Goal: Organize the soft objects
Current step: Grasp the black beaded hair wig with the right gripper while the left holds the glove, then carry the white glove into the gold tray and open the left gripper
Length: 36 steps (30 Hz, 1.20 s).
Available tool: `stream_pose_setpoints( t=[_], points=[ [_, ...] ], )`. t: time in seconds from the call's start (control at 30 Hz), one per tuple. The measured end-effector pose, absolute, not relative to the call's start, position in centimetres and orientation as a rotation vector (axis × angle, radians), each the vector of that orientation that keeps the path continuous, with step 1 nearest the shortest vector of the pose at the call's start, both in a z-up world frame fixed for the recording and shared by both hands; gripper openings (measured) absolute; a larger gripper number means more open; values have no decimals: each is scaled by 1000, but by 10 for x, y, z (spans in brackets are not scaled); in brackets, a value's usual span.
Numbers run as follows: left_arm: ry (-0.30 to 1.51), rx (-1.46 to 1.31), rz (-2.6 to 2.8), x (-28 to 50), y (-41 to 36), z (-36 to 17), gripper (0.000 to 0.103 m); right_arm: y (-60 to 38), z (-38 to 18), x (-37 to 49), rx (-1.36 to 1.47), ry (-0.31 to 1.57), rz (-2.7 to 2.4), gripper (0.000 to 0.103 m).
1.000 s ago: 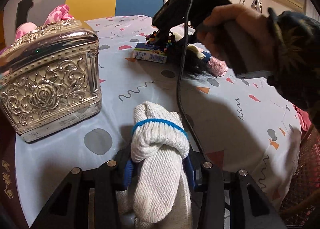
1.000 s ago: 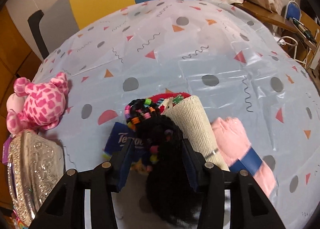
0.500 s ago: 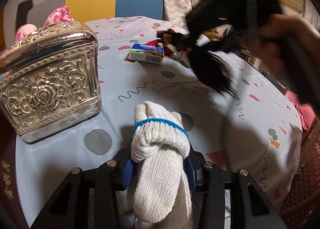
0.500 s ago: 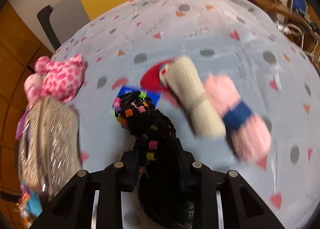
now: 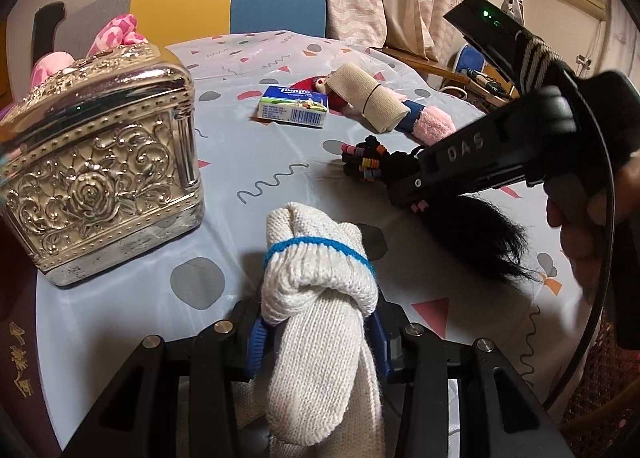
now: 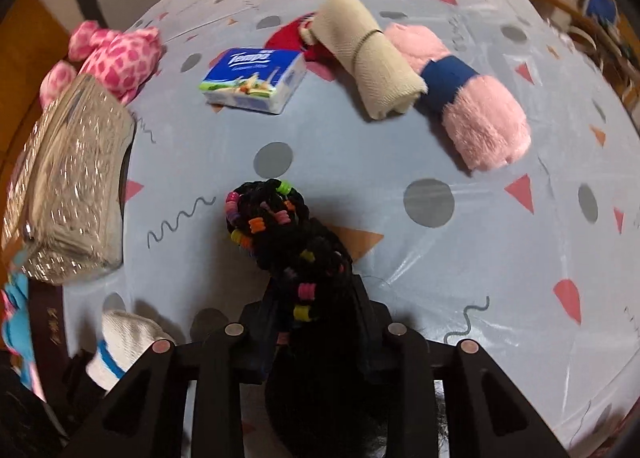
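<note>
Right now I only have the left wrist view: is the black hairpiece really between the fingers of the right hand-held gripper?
Observer: Yes. The black beaded hairpiece runs between the fingers of the right hand-held gripper, whose jaws are opening.
Operator: What is the pink thing behind the silver box?
Observer: A pink spotted plush toy, lying right beside the box's far end.
Operator: Is the pink fluffy roll past the beige roll pink only at the near end?
Observer: No. It is pink on both sides of a navy band around its middle.
</note>
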<state>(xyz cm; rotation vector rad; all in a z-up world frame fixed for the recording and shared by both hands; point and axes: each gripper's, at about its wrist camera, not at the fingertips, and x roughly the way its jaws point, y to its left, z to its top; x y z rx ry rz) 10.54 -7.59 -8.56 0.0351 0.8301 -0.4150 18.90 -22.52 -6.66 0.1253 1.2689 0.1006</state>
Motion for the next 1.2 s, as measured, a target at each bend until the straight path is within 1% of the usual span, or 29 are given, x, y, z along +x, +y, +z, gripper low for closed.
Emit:
stream_pose_setpoints(
  t=[0.17,0.3,0.5,0.67,0.83,0.97,1.2],
  points=[
    [862,53,-407,108,-78,-81,38,-218,-69,186,23,1235,110,32],
    [899,-12,-408,104,-68,-71,37,-210,-69,184,-58,1200,119,34],
    [835,-14,-465,74,-63,-39,37,-200,-71,185,-130,1173,131,34],
    [785,-48,-459,57,-42,-6,37,-199,-70,179,-172,1160,130,33],
    [758,-122,-383,49,9,21,37,-195,-70,176,-210,1149,128,33],
    [728,-175,-269,44,68,40,37,-195,-70,175,-216,1146,127,33],
    [693,-234,-47,34,173,51,38,-192,-69,174,-237,1142,128,33]
  ],
)
